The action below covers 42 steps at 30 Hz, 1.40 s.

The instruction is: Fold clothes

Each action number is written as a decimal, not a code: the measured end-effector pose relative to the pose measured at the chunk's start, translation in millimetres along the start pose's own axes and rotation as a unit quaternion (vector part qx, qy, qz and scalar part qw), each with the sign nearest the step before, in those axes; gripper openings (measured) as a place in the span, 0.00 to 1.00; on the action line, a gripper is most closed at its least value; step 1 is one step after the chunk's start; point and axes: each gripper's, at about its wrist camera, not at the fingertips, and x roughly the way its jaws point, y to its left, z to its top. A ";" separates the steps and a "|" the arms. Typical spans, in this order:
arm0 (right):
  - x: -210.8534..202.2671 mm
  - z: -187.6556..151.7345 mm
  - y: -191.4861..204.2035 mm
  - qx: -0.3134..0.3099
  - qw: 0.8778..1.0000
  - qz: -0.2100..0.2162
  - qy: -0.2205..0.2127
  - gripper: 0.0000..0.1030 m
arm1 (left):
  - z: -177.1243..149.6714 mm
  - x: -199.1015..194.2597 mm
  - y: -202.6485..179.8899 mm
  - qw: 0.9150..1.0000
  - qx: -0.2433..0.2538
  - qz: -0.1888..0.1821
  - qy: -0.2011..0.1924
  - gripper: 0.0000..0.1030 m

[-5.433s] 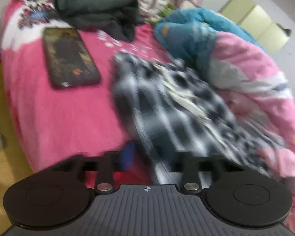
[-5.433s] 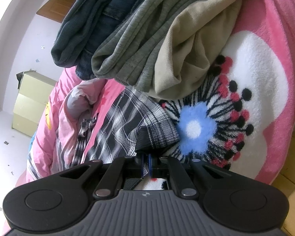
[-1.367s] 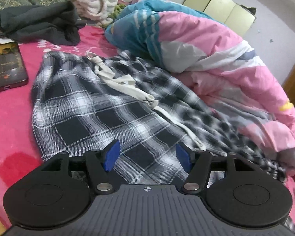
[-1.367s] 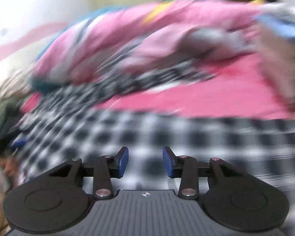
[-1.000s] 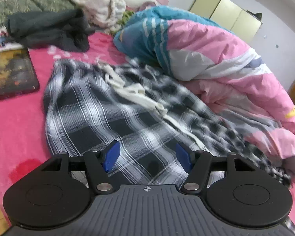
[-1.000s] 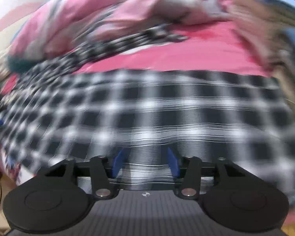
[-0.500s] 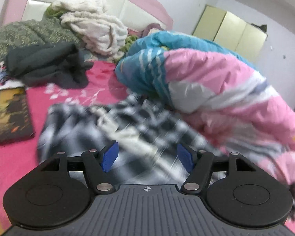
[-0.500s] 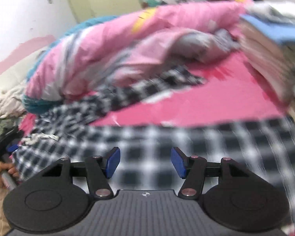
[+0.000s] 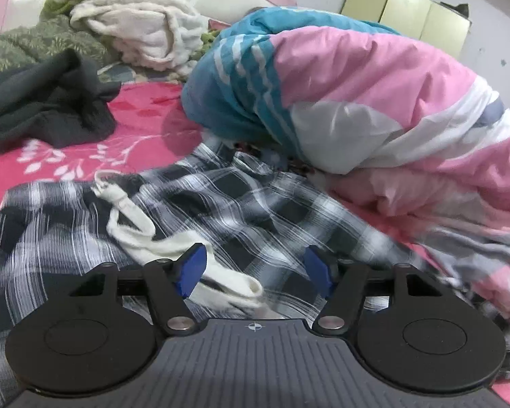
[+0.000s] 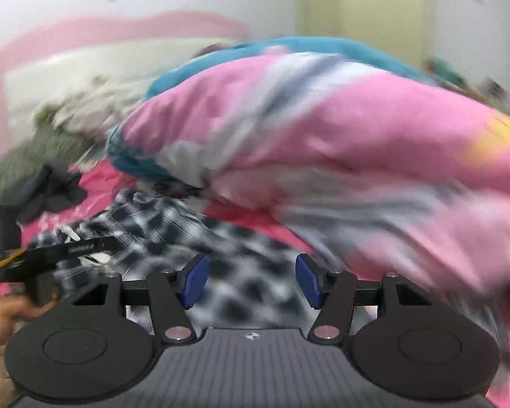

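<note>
Black-and-white plaid trousers point(image 9: 241, 210) lie spread across the pink bed sheet point(image 9: 142, 125), their white drawstring point(image 9: 136, 234) looped on top. My left gripper point(image 9: 256, 267) is open just above the waistband, and the drawstring runs between its blue pads point(image 9: 192, 267). In the blurred right wrist view the same plaid trousers point(image 10: 221, 261) lie below my right gripper point(image 10: 251, 280), which is open with nothing between its fingers. At that view's left edge a hand point(image 10: 6, 312) holds the other gripper.
A bunched pink, white and teal quilt point(image 9: 357, 102) fills the right half of the bed. A dark grey garment point(image 9: 47, 105), a cream blanket point(image 9: 132, 34) and a green patterned cover point(image 9: 27, 44) lie at the back left. Yellow-green cabinets point(image 9: 408, 13) stand by the wall.
Both grippers have let go of the trousers and stand open. The left one has dropped closer to the waistband and drawstring. The right one has swung up toward the quilt.
</note>
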 end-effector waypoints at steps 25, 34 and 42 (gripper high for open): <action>281.8 76.5 117.7 -0.170 0.976 0.104 0.086 0.45 | -5.0 16.8 12.6 0.999 0.014 0.016 0.026 0.61; 303.7 75.8 131.6 -0.166 0.976 0.094 0.106 0.29 | -5.7 17.9 11.7 0.999 0.012 0.019 0.025 0.62; 289.9 83.7 142.3 -0.178 0.980 0.060 0.064 0.07 | -6.1 17.6 10.9 0.999 0.008 0.023 0.022 0.62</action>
